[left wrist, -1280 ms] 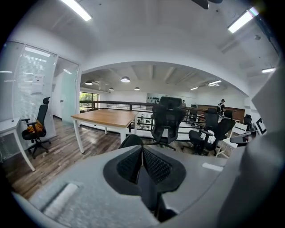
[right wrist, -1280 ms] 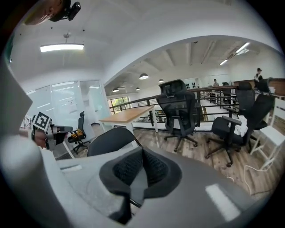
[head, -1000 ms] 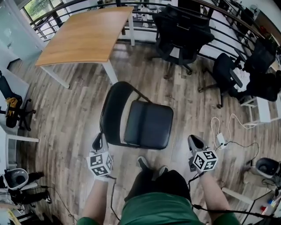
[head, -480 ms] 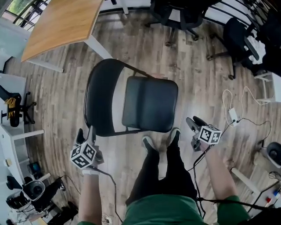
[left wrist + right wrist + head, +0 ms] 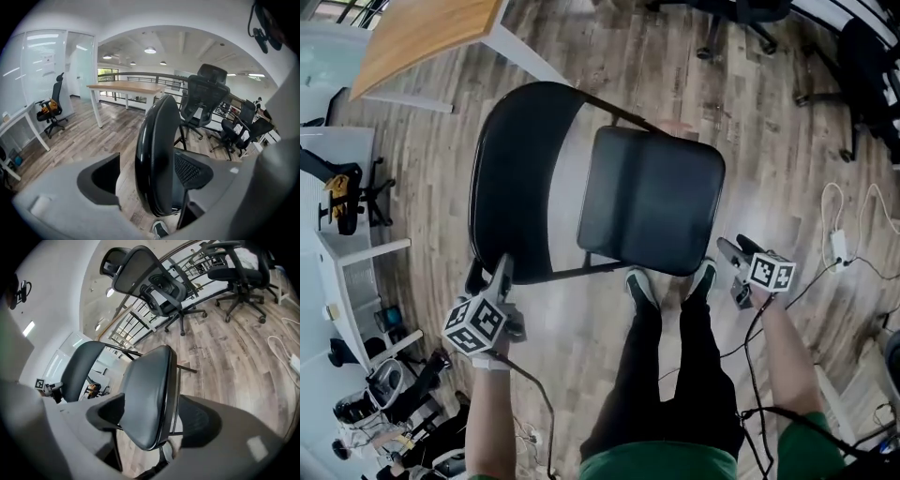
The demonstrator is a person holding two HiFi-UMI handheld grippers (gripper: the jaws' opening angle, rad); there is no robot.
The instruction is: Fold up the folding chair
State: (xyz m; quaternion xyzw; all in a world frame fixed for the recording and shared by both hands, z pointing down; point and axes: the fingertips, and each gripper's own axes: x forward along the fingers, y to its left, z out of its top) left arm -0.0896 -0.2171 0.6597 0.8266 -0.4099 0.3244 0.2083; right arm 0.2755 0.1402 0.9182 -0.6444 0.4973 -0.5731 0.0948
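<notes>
The black folding chair stands unfolded in front of me, its backrest (image 5: 511,178) to the left and its seat (image 5: 652,202) to the right. My left gripper (image 5: 489,274) is at the backrest's near lower corner. In the left gripper view the backrest (image 5: 157,140) shows edge-on between the jaws of the left gripper (image 5: 154,178), which have just been opening and do not press on it. My right gripper (image 5: 733,255) is by the seat's near right corner. The seat (image 5: 145,394) lies between the jaws of the right gripper (image 5: 164,418), also just opening, with gaps on both sides.
My shoes (image 5: 642,286) stand on the wooden floor right under the seat's near edge. A wooden table (image 5: 422,28) is beyond the chair, with office chairs (image 5: 741,14) at the top right. A white cable with a charger (image 5: 839,244) lies at the right, a white desk (image 5: 356,272) at the left.
Both grippers have dropped lower and come up to the chair, and their jaws have gone from shut to open. The chair now looks larger and nearer in the head view.
</notes>
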